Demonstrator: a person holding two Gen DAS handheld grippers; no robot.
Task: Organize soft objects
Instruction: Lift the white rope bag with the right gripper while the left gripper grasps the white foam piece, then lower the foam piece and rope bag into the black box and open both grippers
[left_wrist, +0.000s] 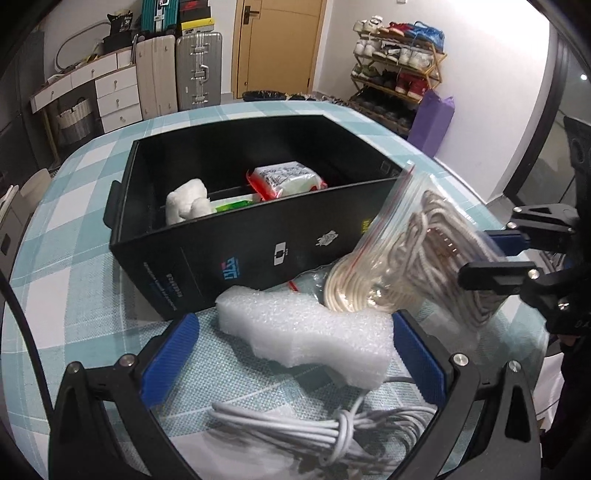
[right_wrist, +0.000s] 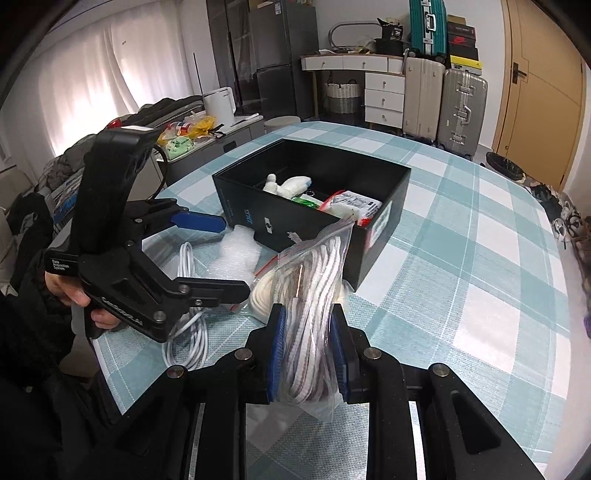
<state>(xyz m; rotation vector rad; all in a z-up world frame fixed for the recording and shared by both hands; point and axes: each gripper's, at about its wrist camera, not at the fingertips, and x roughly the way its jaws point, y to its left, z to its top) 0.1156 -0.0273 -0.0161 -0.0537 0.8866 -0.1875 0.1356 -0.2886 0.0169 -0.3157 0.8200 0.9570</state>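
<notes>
A black box stands on the checked table and holds a white plush toy, a white packet with red edges and a green packet. My right gripper is shut on a clear zip bag of white cord, lifted beside the box; the bag shows in the left wrist view too. My left gripper is open around a white foam piece on the table. It shows in the right wrist view too.
A bundled white cable lies on the table under my left gripper. A second coil of cream cord in plastic lies by the box. Suitcases, drawers and a shoe rack stand beyond the table.
</notes>
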